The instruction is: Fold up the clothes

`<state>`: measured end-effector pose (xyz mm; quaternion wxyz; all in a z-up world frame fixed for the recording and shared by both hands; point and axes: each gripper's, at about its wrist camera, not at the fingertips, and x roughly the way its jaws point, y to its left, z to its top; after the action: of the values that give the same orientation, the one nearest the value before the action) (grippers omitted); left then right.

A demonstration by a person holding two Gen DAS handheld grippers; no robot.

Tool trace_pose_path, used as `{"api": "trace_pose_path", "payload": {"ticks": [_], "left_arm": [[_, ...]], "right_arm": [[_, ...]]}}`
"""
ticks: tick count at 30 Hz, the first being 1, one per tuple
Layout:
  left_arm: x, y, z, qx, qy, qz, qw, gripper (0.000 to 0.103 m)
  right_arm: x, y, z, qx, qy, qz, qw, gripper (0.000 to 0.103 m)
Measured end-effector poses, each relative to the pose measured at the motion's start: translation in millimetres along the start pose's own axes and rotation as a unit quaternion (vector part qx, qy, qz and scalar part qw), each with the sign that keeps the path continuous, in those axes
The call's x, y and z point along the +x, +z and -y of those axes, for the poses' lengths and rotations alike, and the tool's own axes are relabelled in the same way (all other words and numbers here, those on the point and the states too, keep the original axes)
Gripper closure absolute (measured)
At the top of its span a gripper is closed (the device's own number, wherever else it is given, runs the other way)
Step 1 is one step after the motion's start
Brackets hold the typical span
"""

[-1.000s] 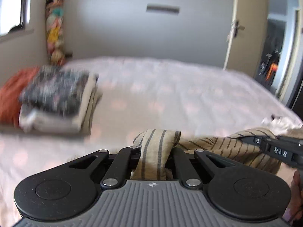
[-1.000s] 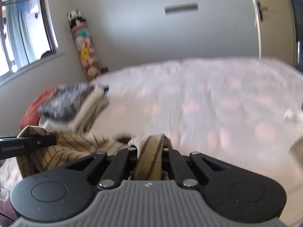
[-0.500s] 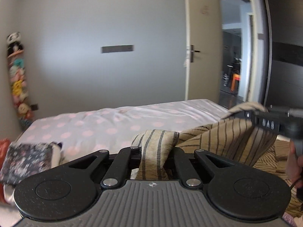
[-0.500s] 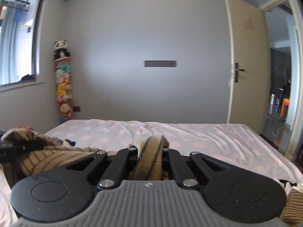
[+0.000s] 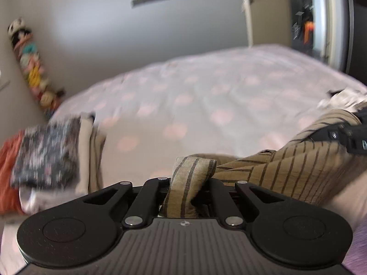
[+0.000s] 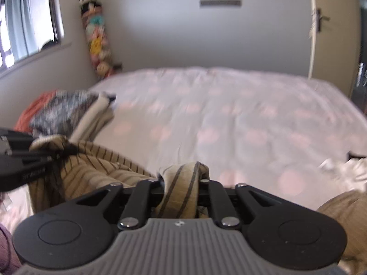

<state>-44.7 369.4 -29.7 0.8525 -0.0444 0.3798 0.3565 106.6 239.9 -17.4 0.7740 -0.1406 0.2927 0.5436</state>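
The left tool [image 5: 191,183] was clamped on a bunched edge of the tan striped garment [image 5: 305,169], a fold of the cloth rising between its closed fingers. The right tool [image 6: 183,183] was clamped likewise on another bunch of the same garment, which stretched between the two tools above the near edge of the bed [image 6: 229,119]. In the left wrist view, the right tool showed at the garment's right end, its dark fingers [image 5: 344,135] pinching the cloth. In the right wrist view, the left tool appeared at the garment's left end.

Beyond the garment lay the bed, covered in a pale sheet with pink dots. At the bed's left side sat a stack of folded clothes [image 5: 48,151], a dark flowered piece on top, cream pieces under it and orange cloth [image 6: 32,112] at its far left. A crumpled white piece [image 6: 348,167] lay at the bed's right edge. Behind the bed's left corner, a column of plush toys [image 6: 96,32] hung against the grey wall; a cream door [image 6: 332,29] stood behind the bed's right corner.
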Motion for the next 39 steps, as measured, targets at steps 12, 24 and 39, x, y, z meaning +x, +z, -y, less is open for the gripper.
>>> {"api": "trace_pose_path", "payload": {"ticks": [12,24,39], "left_arm": [[-14,-37,-15,-0.023,-0.062,-0.002,0.9978,0.053],[-49,-67,33,-0.02,-0.127,-0.029,0.9912,0.029],[38,-99,39,-0.123,-0.096,-0.128,0.9794,0.038]], "right_arm": [[17,-6,22,-0.045,0.014,-0.072,0.996,0.034],[-14,-40,7,-0.248,0.019,-0.102,0.963,0.024],[68,-67,10,-0.256,-0.008,-0.127,0.958,0.023]]}}
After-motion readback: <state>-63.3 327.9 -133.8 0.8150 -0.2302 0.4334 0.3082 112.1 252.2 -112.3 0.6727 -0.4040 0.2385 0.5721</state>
